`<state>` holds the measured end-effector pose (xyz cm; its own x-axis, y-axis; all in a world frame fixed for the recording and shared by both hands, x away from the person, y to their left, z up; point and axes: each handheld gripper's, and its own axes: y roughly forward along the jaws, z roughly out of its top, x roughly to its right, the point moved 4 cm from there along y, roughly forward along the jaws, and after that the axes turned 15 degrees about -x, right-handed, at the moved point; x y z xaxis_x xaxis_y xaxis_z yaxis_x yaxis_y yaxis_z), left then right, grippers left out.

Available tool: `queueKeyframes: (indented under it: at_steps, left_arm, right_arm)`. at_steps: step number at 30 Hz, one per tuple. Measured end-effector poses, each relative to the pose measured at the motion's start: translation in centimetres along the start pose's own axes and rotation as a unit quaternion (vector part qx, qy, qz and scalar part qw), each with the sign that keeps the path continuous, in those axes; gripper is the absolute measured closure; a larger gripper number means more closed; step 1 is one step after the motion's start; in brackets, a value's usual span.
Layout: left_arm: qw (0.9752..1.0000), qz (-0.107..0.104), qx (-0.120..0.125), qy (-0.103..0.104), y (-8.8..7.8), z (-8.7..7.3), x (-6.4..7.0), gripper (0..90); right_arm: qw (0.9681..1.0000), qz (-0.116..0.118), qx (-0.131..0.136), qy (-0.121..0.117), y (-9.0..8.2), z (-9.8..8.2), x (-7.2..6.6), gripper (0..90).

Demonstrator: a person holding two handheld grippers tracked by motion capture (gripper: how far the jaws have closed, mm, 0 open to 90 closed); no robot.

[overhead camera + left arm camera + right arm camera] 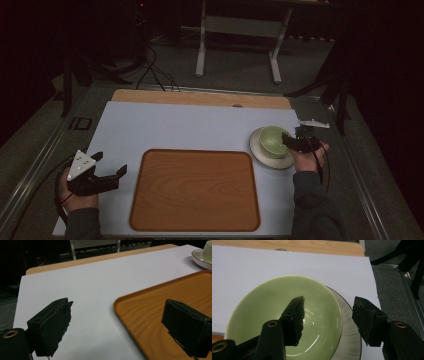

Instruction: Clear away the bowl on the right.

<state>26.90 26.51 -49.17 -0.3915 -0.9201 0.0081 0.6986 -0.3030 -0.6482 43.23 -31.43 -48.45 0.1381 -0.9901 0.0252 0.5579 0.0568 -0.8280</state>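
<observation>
A pale green bowl [274, 315] sits on a white ribbed plate [350, 340] beside an orange-brown wood-grain tray [195, 190].

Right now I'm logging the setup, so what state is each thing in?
Pale green ceramic bowl: upright, empty, sitting on the plate.
White round plate: flat on the white sheet, under the bowl.
Brown wooden tray: flat, empty.
Right tongs: open, one jaw inside the bowl, one outside its rim, not yet pressing.
Left tongs: open, holding nothing, beside the tray.
</observation>
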Motion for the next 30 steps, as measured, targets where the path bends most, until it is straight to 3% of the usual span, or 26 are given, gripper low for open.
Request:
queueKeyframes:
  at_steps: [16, 20, 24, 28, 30]
  left_arm:
    - [1.0, 0.001, 0.002, -0.002, -0.1, 0.0, 0.0, 8.8]
    - [1.0, 0.001, 0.001, -0.001, 0.0, 0.0, 0.0, 8.8]
    - [1.0, 0.002, 0.001, -0.001, 0.0, 0.0, 0.0, 8.8]
    - [1.0, 0.001, 0.001, -0.001, 0.0, 0.0, 0.0, 8.8]
    - [1.0, 0.001, 0.001, 0.0, 0.0, 0.0, 0.0, 8.8]
  right_arm:
    - [0.9986, -0.003, -0.048, 0.023, 1.3, -0.6, 0.4, 56.5]
    - [0.9968, 0.012, -0.072, 0.03, 2.0, -1.0, 0.3, 60.3]
    - [0.9964, 0.015, -0.078, 0.03, 2.2, -1.1, 0.2, 63.5]
    - [0.9952, 0.014, -0.093, 0.027, 2.4, -1.3, 0.3, 73.9]
    - [0.9945, 0.02, -0.1, 0.025, 2.6, -1.5, 0.2, 73.9]
